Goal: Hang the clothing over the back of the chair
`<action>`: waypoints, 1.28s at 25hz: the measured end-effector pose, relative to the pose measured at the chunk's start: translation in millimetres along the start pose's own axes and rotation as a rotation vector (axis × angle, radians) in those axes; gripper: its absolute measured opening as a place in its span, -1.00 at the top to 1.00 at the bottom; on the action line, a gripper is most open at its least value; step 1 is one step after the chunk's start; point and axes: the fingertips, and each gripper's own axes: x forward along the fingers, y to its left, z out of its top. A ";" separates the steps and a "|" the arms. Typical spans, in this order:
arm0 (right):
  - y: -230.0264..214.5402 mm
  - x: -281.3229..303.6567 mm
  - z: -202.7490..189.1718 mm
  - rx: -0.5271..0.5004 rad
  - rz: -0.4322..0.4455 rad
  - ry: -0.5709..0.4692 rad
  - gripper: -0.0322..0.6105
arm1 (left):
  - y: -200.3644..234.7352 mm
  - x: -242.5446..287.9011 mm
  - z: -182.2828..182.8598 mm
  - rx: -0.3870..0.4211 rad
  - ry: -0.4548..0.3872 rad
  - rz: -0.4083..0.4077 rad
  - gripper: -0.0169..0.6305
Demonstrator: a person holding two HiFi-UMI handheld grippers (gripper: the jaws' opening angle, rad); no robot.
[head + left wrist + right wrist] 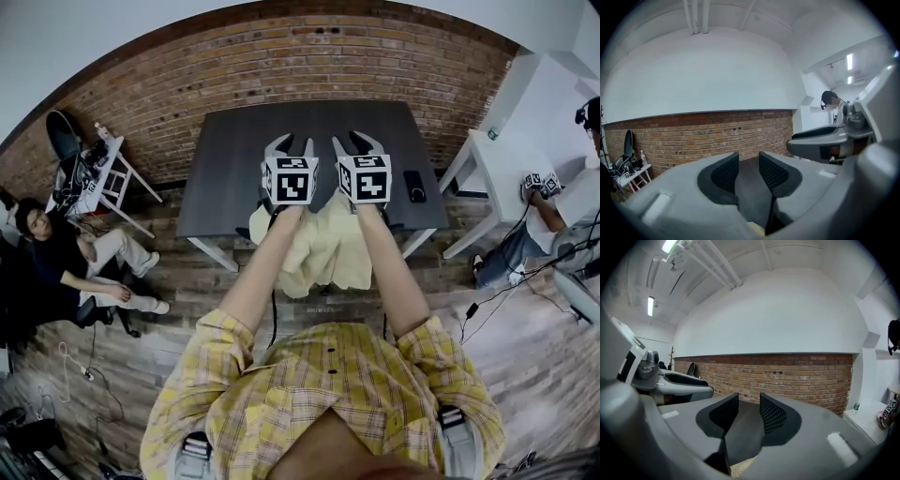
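Note:
A pale yellow garment hangs draped over a chair back just below my two grippers; the cloth and my arms hide nearly all of the chair. My left gripper and right gripper stand side by side above the garment's top edge, both open with nothing between the jaws. In the left gripper view the left gripper shows only the dark table through its gap, with a sliver of yellow cloth beneath. The right gripper is the same, with cloth under it.
A dark grey table stands right behind the chair, a phone on its right end. A white desk and a person are at right. Another person sits at left beside a cluttered white stand. Cables cross the floor.

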 end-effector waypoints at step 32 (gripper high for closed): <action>51.6 -111.8 53.4 -0.044 -0.007 -0.218 0.92 | -19.5 -121.0 38.1 -0.022 -0.193 -0.043 0.94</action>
